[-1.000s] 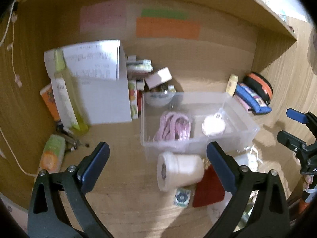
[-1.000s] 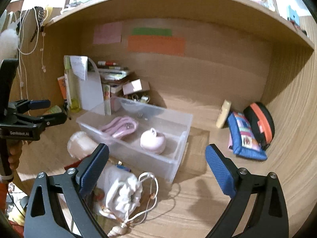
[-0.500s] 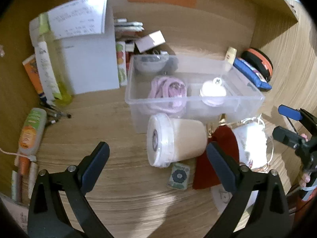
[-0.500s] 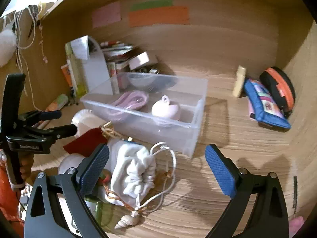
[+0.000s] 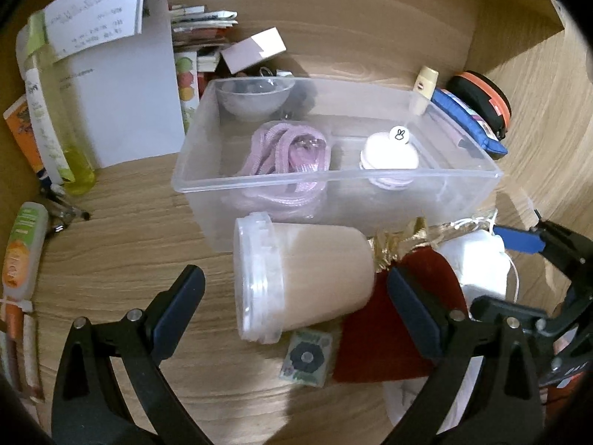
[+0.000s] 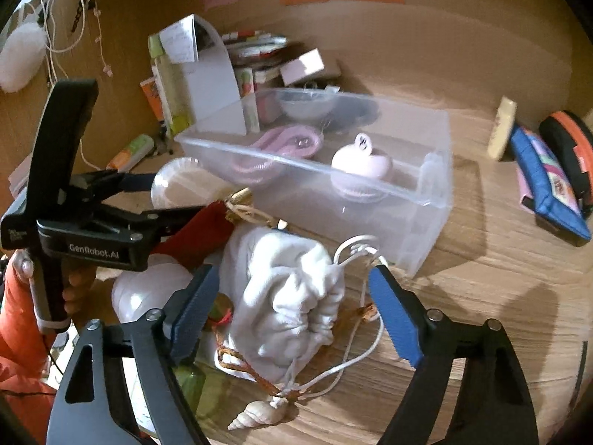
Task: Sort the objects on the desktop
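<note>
R tongs [image 6: 292, 311]: jaws closing, blue pads either side of the crumpled white cloth drawstring pouch [image 6: 287, 289], not yet pressing on it; pouch lies on the wooden desk [image 6: 481, 296] just in front of the clear plastic storage bin [image 6: 426, 222]. L tongs [image 5: 292, 309]: jaws apart, nothing clamped; the beige plastic tub with translucent lid [image 5: 296, 278], on its side, sits between the pads w/o contact, touching the bin's near wall.

Step in hand, my judgement: pinch pouch w/ R, lift into bin. To do it well:
- close on the bunched body, not the loose white cord [image 6: 355, 352]; cord ends near a small spiral seashell [image 6: 255, 417] and could snag or drag it.
- cloth is soft, so squeeze fully before lifting.
- keep L clear; dark red cloth piece [image 5: 374, 333] is partly under its right pad.

View diffs:
- R view only: seashell, cord, green item under pouch (can't identify), my hand [image 6: 74, 285] on L handle.
- L view only: small square patterned card [image 5: 305, 358] in front of tub, bunny mark on the round white-pink case [image 5: 389, 155] in bin, coiled pink cord [image 5: 285, 152] seen from above.
</note>
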`<state>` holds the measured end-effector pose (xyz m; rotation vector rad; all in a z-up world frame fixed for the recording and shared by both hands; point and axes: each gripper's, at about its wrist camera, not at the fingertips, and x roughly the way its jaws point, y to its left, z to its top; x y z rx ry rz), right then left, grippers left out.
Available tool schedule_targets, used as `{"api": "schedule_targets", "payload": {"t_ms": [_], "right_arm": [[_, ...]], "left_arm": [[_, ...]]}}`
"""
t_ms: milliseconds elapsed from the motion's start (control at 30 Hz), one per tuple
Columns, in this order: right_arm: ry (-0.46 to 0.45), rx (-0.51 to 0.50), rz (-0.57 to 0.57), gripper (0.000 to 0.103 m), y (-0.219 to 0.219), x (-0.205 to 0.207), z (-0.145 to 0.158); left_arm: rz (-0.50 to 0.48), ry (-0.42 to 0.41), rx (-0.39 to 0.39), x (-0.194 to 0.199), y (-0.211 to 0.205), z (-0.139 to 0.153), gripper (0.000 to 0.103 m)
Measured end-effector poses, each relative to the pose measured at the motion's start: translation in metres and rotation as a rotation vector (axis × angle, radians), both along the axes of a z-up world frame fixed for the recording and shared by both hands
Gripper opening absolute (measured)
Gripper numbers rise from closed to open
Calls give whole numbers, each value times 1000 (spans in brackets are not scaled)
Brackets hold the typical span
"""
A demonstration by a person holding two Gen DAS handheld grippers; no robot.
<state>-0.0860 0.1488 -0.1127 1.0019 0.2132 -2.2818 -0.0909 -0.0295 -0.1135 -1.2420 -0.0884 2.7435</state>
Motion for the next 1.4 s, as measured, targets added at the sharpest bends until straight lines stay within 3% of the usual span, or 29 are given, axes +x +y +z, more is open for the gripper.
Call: {"api": "schedule_targets", "payload": {"t_ms": [233, 467, 567, 733, 867, 1167, 1400], "right_arm": [[-108, 8, 40, 62, -12, -17, -20], [-97, -32, 71, 38, -9, -12, -15], [-88, -53, 71, 33, -5, -10, -11], [-89, -85, 49, 28, 1, -11, -6], [-75, -107, 7, 26, 10, -14, 1], [-5, -138, -53, 26, 29, -11, 24], [-57, -112, -89, 26, 23, -22, 8]], "left_arm": [[1, -27, 12, -9, 1, -7, 100], [7, -26, 41, -12, -2, -10, 100], [20, -5, 33, -9, -3, -8, 99], [15, -4, 65, -9, -7, -8, 91], [-3, 17, 71, -6, -3, -6, 75], [18, 61, 28, 1, 1, -3, 70], [34, 85, 24, 9, -4, -1, 67]]}}
